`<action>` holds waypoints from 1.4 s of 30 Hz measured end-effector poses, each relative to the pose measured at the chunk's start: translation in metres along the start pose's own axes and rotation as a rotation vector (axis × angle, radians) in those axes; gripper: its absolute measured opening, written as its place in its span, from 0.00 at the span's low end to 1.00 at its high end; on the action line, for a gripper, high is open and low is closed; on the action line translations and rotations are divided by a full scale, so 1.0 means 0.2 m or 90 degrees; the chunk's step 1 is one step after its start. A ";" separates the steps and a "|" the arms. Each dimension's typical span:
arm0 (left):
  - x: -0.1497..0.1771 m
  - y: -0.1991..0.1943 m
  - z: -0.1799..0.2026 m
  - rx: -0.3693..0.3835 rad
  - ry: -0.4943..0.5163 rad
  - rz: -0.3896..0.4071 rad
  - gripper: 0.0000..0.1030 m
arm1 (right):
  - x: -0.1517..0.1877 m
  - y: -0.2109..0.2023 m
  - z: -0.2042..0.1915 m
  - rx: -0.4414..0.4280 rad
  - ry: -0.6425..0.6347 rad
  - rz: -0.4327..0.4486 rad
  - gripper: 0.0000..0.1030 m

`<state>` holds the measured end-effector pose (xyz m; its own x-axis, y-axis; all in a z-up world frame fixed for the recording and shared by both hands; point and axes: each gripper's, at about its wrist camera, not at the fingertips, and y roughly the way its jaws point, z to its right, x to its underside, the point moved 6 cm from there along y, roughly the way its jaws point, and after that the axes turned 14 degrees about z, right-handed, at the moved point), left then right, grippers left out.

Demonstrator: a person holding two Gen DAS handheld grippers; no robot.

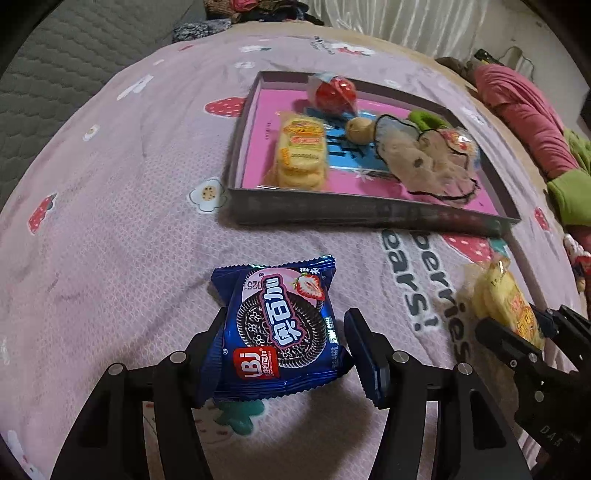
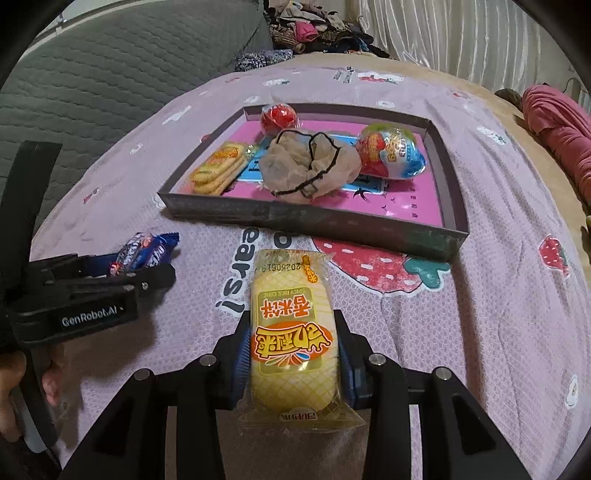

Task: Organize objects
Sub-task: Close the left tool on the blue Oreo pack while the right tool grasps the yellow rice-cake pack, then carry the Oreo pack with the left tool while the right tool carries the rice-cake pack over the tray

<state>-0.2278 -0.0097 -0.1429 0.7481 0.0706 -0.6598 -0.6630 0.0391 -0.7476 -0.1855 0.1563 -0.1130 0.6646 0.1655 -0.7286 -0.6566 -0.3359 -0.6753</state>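
Pink strawberry-print bedspread [image 1: 122, 206] is covering the whole surface; grey quilted cushion [image 2: 92, 81] is filling the upper left, pale curtain [image 2: 461, 40] hanging at upper right, clothes pile [image 2: 314, 29] sitting at top centre. Shallow grey box [image 2: 314, 218] is lying at mid-frame, holding snacks. Left gripper [image 1: 284, 343] is closing partway on the blue cookie pack [image 1: 280, 325] at lower centre. Right gripper [image 2: 291, 354] is clamping the yellow rice-cake pack [image 2: 291, 332], lower centre.
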 end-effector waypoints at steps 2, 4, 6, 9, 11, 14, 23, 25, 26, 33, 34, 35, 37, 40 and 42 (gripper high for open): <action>0.00 -0.03 0.02 0.003 0.010 0.005 0.61 | -0.01 -0.03 0.00 0.003 0.002 0.011 0.39; -0.01 -0.06 0.04 0.009 0.014 0.013 0.61 | -0.03 -0.06 0.01 0.004 0.008 0.022 0.39; -0.01 -0.11 0.06 0.014 0.018 0.024 0.61 | -0.05 -0.10 0.01 0.007 0.013 0.036 0.39; -0.03 -0.19 0.09 0.024 0.026 0.043 0.61 | -0.10 -0.17 0.01 0.007 0.018 0.065 0.39; -0.05 -0.25 0.10 0.031 0.032 0.058 0.61 | -0.14 -0.23 0.00 0.006 0.017 0.086 0.39; -0.09 -0.33 0.12 0.037 0.036 0.082 0.61 | -0.20 -0.31 -0.01 0.003 0.017 0.114 0.39; -0.19 -0.47 0.11 0.043 0.034 0.125 0.61 | -0.29 -0.47 -0.04 0.003 0.002 0.166 0.39; -0.19 -0.48 0.12 0.045 0.035 0.128 0.61 | -0.30 -0.49 -0.04 0.004 0.002 0.171 0.39; -0.20 -0.50 0.12 0.047 0.035 0.132 0.61 | -0.30 -0.49 -0.04 0.003 0.003 0.173 0.39; -0.23 -0.60 0.16 0.055 0.045 0.159 0.61 | -0.33 -0.56 -0.07 -0.006 -0.002 0.194 0.39; -0.24 -0.61 0.16 0.056 0.047 0.163 0.61 | -0.33 -0.58 -0.07 -0.005 -0.003 0.199 0.39; -0.24 -0.62 0.16 0.056 0.047 0.167 0.61 | -0.34 -0.59 -0.07 -0.005 -0.003 0.203 0.39; -0.25 -0.64 0.16 0.056 0.049 0.172 0.61 | -0.35 -0.61 -0.07 -0.007 -0.001 0.209 0.39; -0.25 -0.67 0.17 0.059 0.052 0.179 0.61 | -0.36 -0.63 -0.06 -0.006 0.001 0.217 0.39; -0.26 -0.69 0.18 0.057 0.056 0.188 0.61 | -0.38 -0.65 -0.06 -0.004 0.002 0.228 0.39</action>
<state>-0.1769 0.0172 -0.0029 0.5198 0.0060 -0.8542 -0.8487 0.1173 -0.5157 -0.1462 0.1759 0.0314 0.3936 0.0335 -0.9187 -0.8461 -0.3776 -0.3762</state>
